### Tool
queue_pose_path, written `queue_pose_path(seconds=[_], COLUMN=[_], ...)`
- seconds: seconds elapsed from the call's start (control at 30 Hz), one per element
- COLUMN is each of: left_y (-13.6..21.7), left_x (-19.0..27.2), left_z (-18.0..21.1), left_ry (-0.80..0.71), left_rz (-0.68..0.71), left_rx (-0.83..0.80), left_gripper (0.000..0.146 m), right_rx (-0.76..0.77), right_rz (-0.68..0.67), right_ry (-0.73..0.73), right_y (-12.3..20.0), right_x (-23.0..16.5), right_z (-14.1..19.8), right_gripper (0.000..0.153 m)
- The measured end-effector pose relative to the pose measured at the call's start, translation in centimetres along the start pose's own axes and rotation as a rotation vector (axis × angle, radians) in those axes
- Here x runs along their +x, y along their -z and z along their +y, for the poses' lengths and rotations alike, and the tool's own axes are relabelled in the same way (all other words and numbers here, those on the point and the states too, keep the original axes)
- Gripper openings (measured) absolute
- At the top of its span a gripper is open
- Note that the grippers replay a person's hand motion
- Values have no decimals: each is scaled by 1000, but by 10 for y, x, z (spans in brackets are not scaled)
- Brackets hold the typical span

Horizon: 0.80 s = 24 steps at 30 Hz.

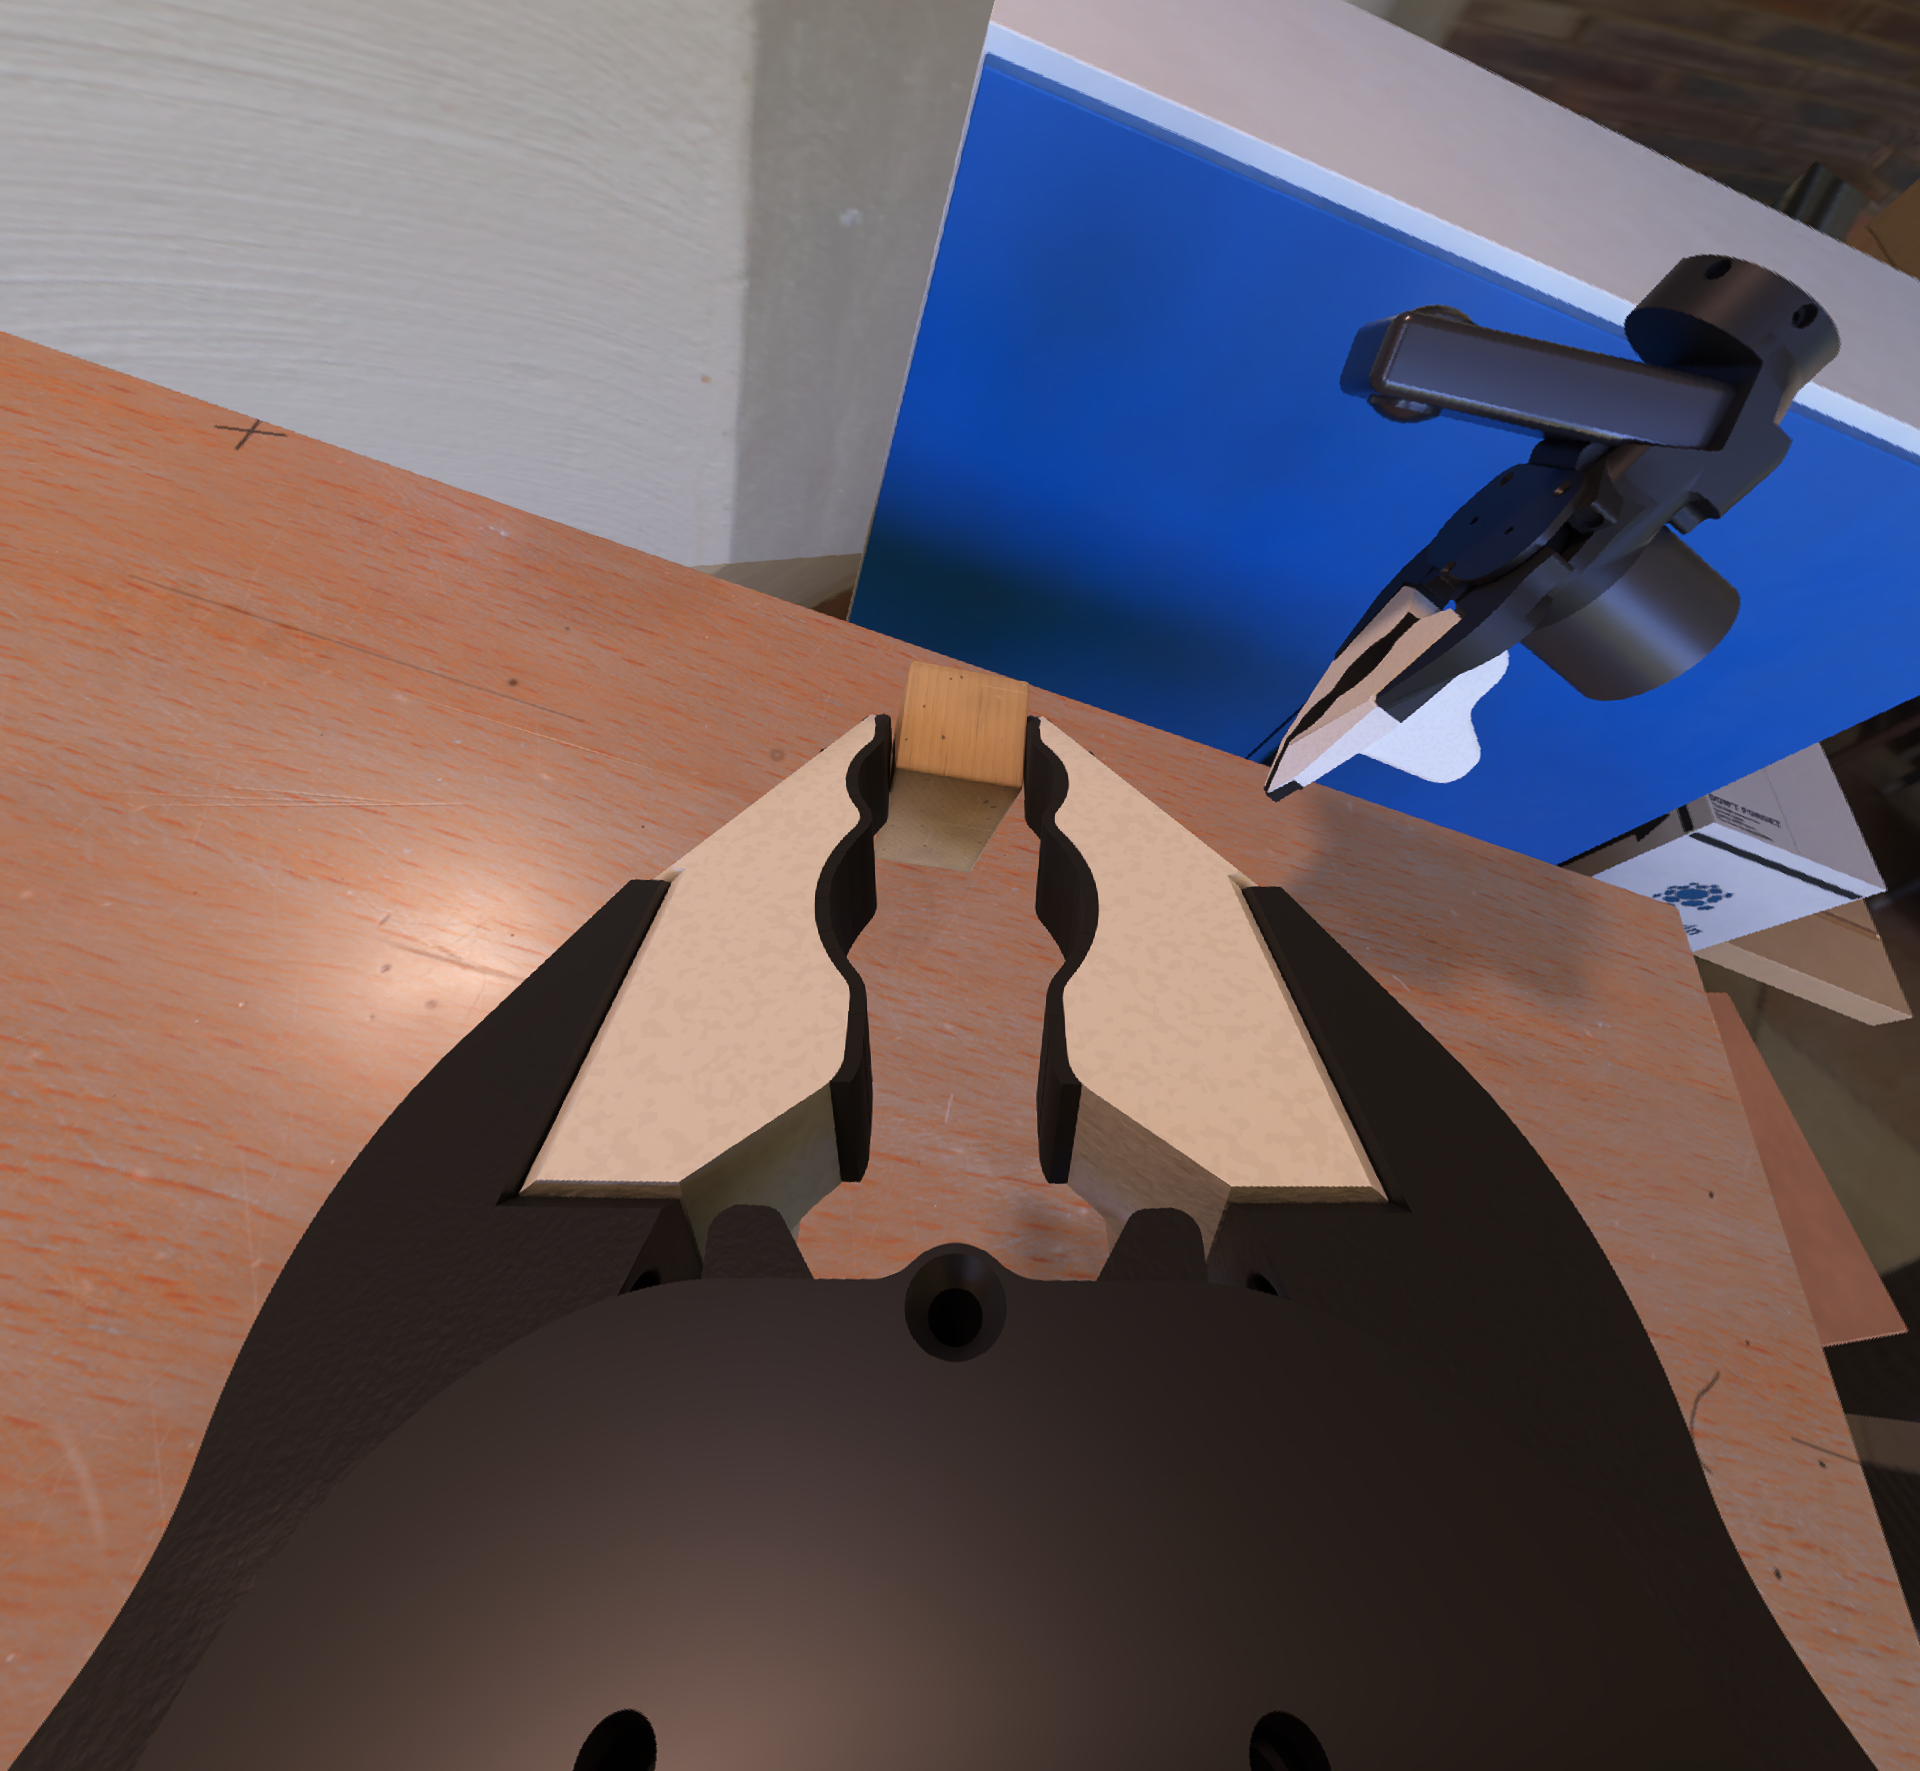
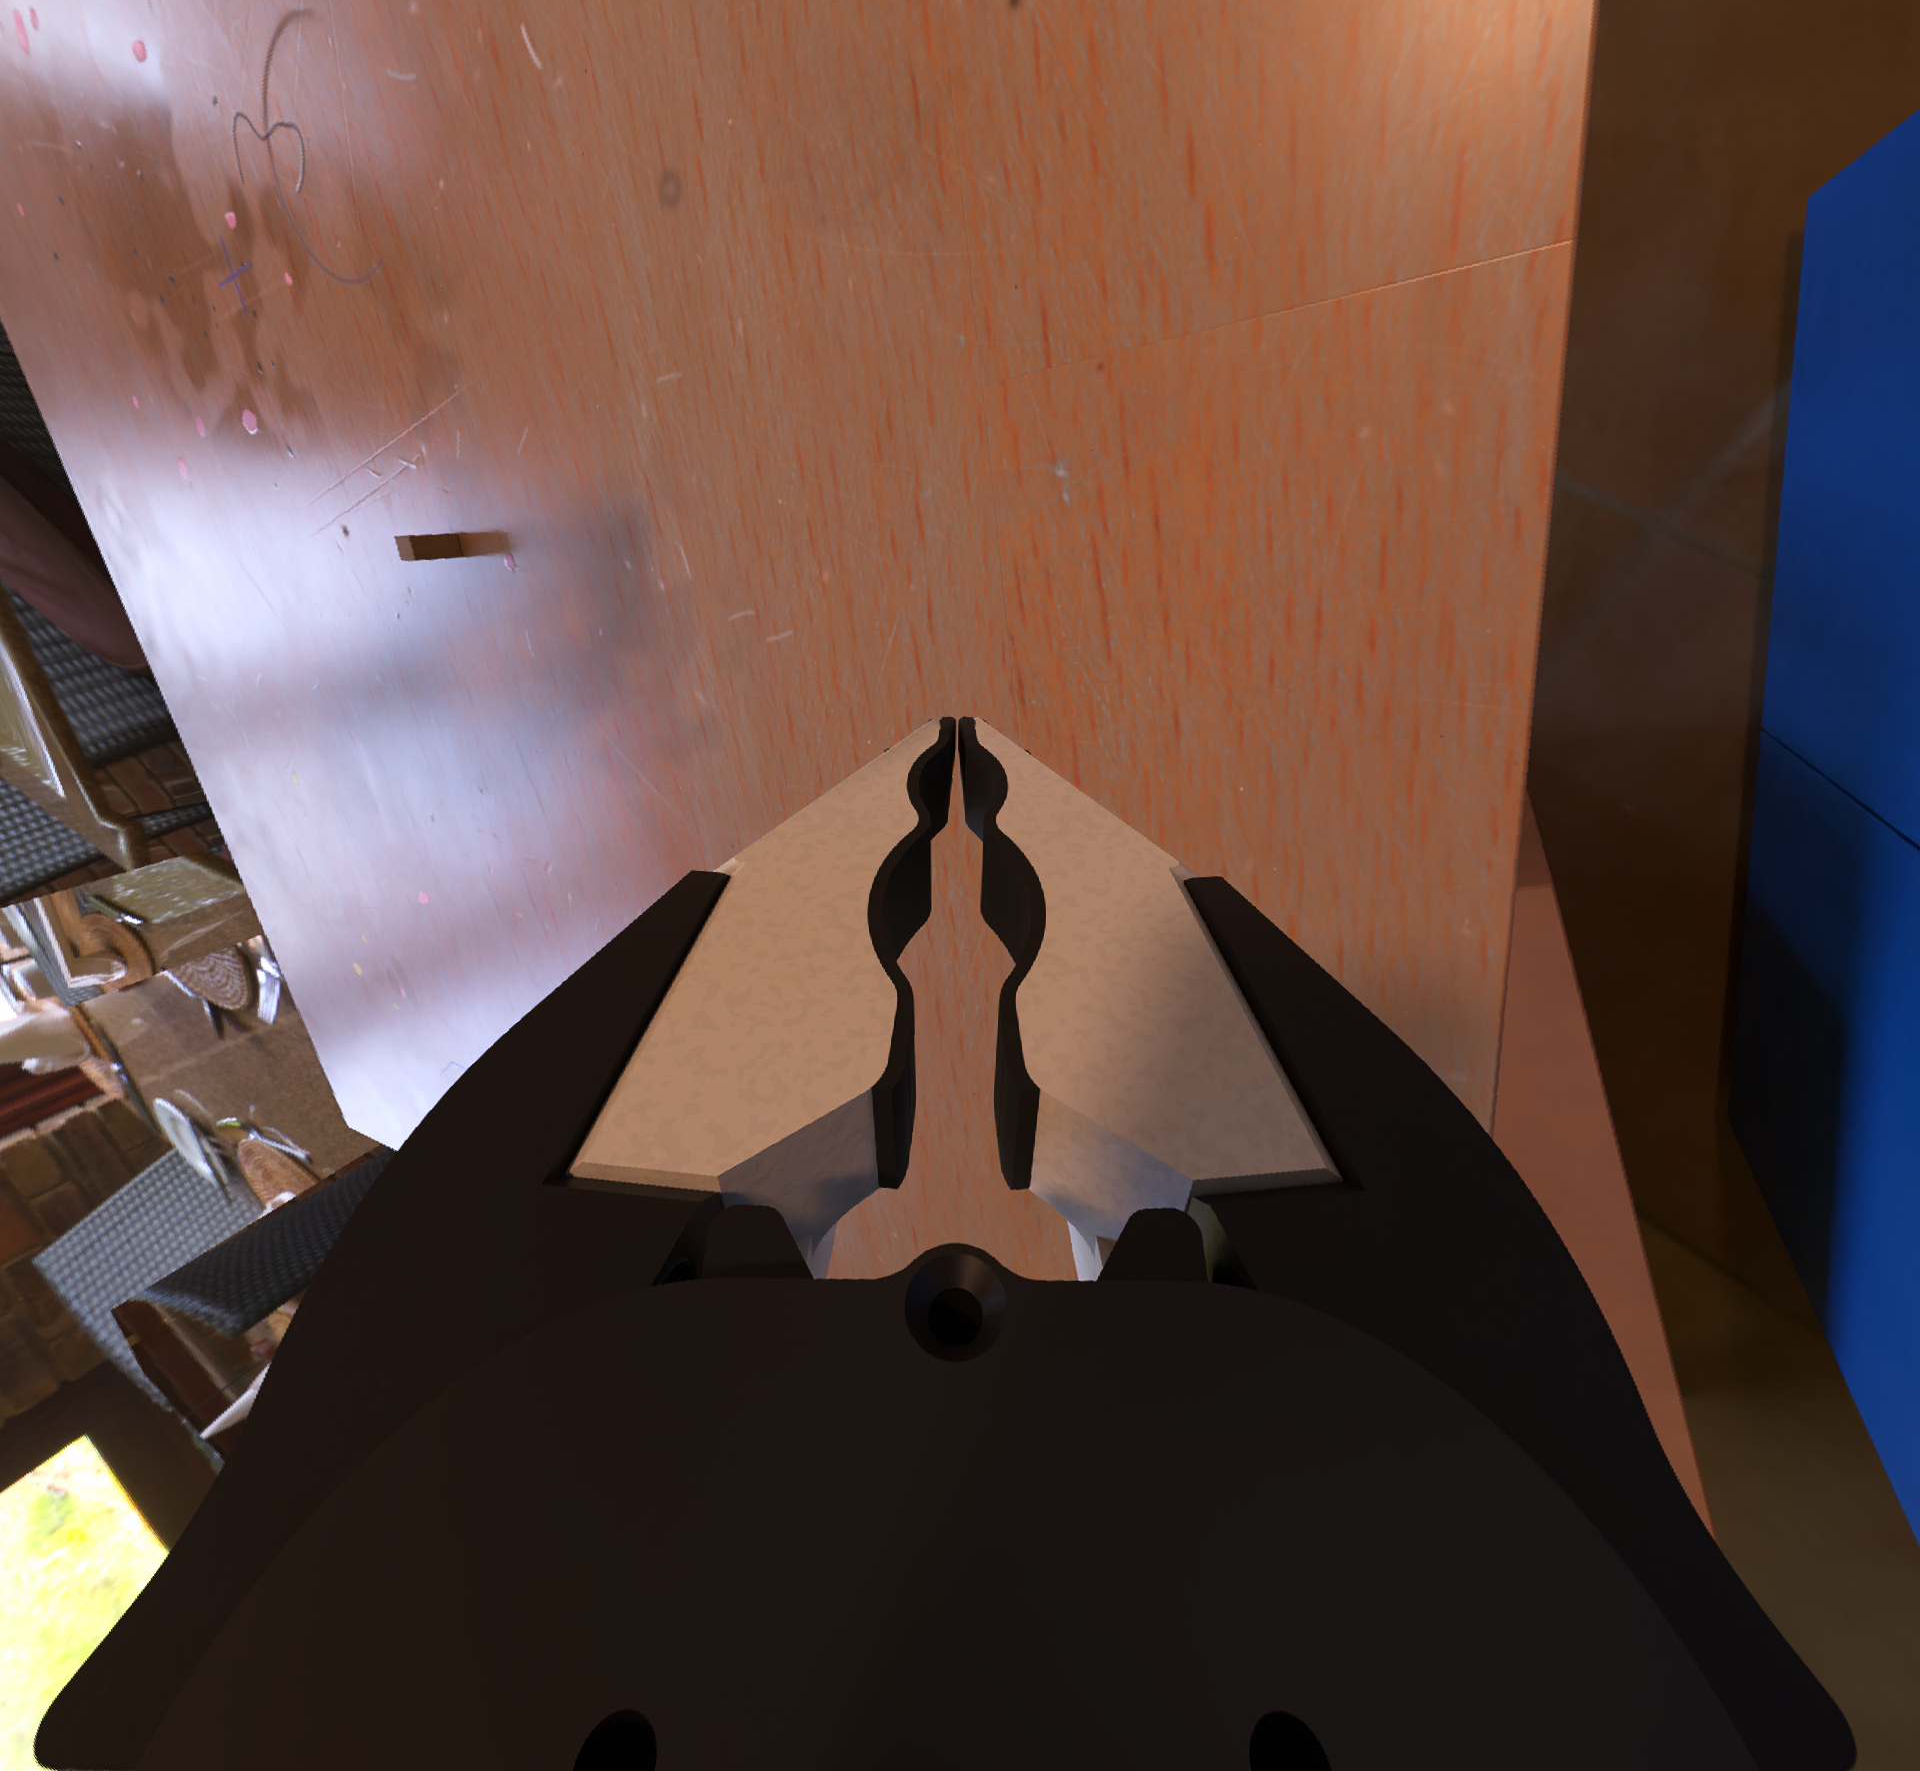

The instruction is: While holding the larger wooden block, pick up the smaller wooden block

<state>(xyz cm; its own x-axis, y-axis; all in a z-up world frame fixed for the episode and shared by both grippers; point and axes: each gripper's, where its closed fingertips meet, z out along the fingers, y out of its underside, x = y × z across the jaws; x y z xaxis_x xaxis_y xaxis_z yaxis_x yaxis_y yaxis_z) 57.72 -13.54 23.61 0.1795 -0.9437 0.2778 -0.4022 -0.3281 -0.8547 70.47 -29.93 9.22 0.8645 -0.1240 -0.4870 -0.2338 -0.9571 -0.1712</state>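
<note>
Left claw [image 1: 958, 755] pinches the larger wooden block [image 1: 958, 722] at its fingertips, lifted off the bench [image 1: 312, 786]. Right claw [image 2: 954, 729] is pressed together, holding nothing. Smaller wooden block [image 2: 453, 546] lies on the bench, far left of the right claw, well apart from it.

At the centre of the left wrist view we see a block [image 1: 958, 724] between our left gripper's [image 1: 958, 745] fingertips, above the table [image 1: 312, 786]. The other gripper [image 1: 1288, 781] hangs at right, before a board [image 1: 1143, 391].
</note>
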Motion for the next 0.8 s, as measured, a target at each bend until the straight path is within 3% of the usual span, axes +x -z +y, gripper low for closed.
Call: queue_pose_path(seconds=[0.8], left_y=[2], left_x=[1], left_z=[-2], left_ry=[-1], left_rz=[7], left_rx=[13], left_gripper=[25], right_rx=[-12], right_rz=[4], right_ry=[11], right_y=[-1], right_x=[-2], right_z=[0], right_gripper=[0])
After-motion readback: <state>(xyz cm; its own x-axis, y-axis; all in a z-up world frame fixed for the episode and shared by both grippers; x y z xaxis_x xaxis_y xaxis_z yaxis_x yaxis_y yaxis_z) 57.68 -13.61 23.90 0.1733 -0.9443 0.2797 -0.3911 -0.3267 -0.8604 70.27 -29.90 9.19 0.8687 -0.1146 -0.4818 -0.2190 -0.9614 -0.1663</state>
